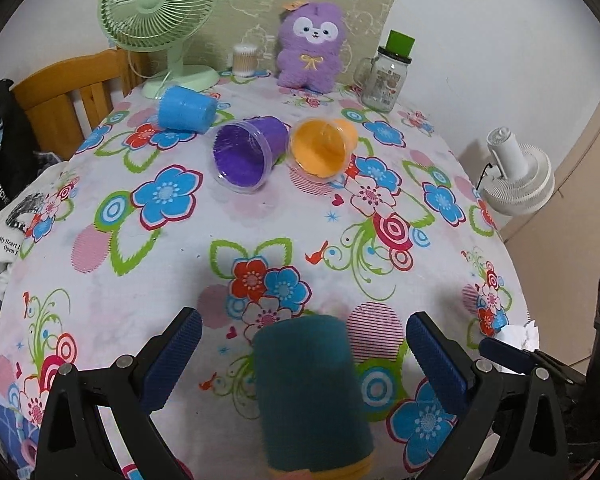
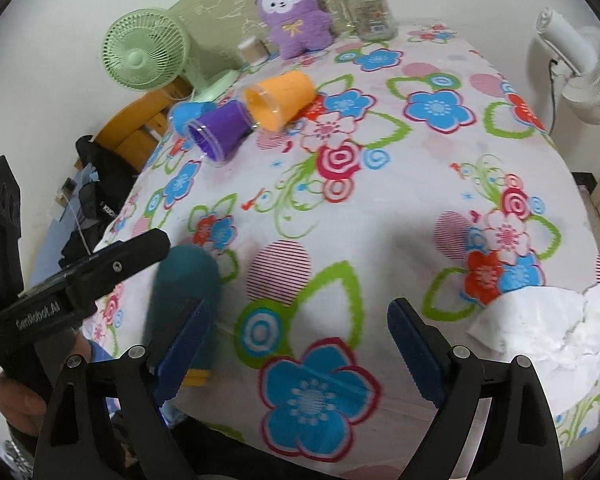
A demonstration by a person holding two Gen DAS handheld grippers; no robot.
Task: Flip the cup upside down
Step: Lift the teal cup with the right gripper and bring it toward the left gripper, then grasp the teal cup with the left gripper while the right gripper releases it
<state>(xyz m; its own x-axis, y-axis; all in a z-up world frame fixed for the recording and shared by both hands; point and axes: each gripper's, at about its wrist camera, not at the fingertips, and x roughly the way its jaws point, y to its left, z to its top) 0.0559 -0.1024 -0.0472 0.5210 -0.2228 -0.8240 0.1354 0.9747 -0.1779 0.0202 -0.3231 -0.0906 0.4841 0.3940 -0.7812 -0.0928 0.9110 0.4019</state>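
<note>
Teal cup point(image 1: 308, 392) upside down near table edge point(image 2: 340, 454), between spread left tongs point(image 1: 304, 356).

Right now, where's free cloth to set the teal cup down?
Open cloth runs mid-table between the teal cup and the purple cup. Another patch lies ahead of the right tool, left of the crumpled paper. Crowded at the far end: blue cup, orange cup, plush toy, jar.
</note>
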